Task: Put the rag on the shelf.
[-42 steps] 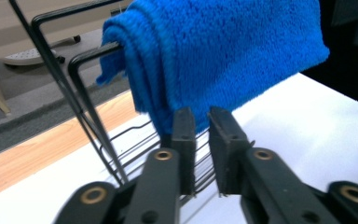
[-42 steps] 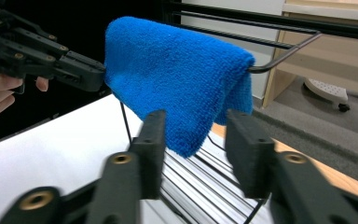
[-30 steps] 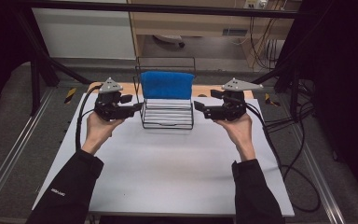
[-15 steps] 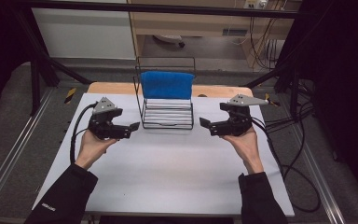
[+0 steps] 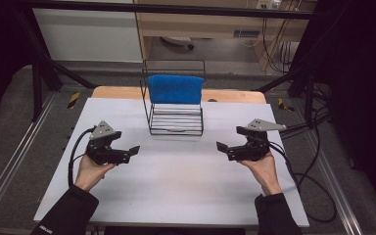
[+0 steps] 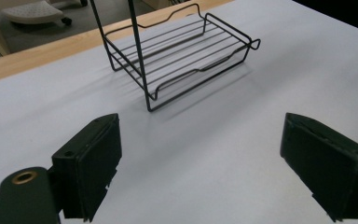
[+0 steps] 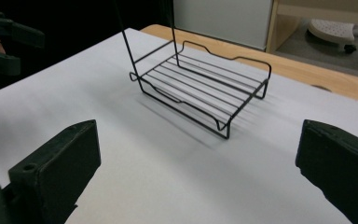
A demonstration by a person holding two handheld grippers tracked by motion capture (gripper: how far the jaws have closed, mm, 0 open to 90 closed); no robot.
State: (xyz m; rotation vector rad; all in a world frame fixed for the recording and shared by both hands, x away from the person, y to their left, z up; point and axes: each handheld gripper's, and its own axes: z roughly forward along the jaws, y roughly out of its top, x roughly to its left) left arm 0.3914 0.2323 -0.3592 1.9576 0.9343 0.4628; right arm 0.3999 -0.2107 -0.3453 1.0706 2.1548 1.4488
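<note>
A black wire rack (image 5: pixel 175 120) stands at the back middle of the white table (image 5: pixel 176 191), with a blue cloth (image 5: pixel 175 89) draped over its upright frame. My left gripper (image 5: pixel 131 152) hovers low at the rack's front left and my right gripper (image 5: pixel 223 148) at its front right, both apart from it and pointing inward. Both have just been opening their jaws, which now stand wide with nothing between them. Beyond the spread jaws of the left gripper (image 6: pixel 200 163) lies the rack's tray (image 6: pixel 186 51), and it lies likewise beyond the right gripper (image 7: pixel 198 163), as rack tray (image 7: pixel 200 88).
A wooden strip (image 5: pixel 117 92) runs along the table's back edge. Black cables (image 5: pixel 313 181) trail off the right side. A metal frame and dark floor surround the table. The left gripper (image 7: pixel 4 42) shows far off in the right gripper view.
Both hands have sunk and drawn back from the rack's sides toward the table's front. Both pairs of jaws have opened wider.
</note>
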